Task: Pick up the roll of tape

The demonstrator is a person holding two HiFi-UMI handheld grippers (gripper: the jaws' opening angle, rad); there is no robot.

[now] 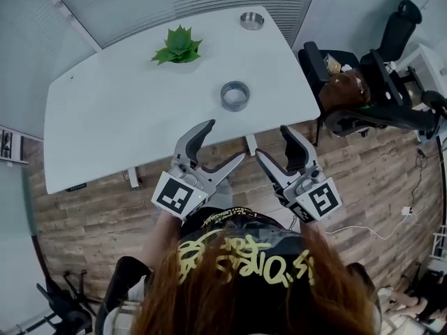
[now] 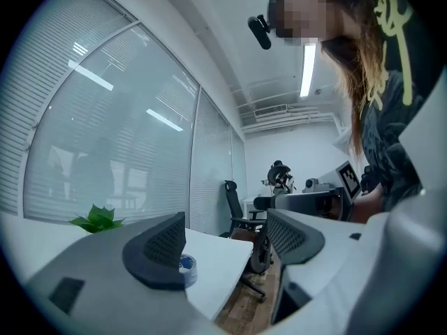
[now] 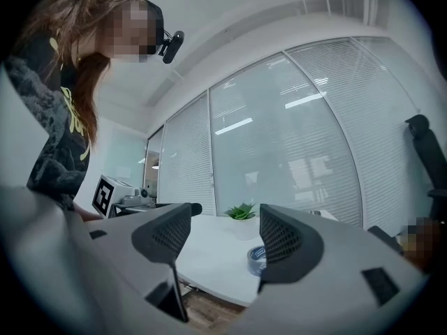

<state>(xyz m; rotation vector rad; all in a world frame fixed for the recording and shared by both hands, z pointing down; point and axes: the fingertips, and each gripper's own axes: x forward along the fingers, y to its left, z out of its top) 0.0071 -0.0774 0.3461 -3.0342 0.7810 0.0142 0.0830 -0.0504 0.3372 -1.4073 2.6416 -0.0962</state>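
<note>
A grey roll of tape (image 1: 235, 95) lies flat on the white table (image 1: 112, 131), towards its right side. Both grippers hover at the table's near edge, short of the roll. My left gripper (image 1: 225, 145) stands open with nothing between its jaws. My right gripper (image 1: 273, 142) is open and empty too. In the left gripper view the tape roll (image 2: 187, 266) peeks out beside the left jaw, and the left gripper (image 2: 227, 246) points across the table. In the right gripper view the tape roll (image 3: 256, 258) is partly hidden by the right jaw of the right gripper (image 3: 222, 243).
A green potted plant (image 1: 177, 46) stands at the table's far middle and a small metal dish (image 1: 252, 20) at the far right corner. Black office chairs (image 1: 363, 89) crowd the table's right side. Wooden floor lies under the near edge.
</note>
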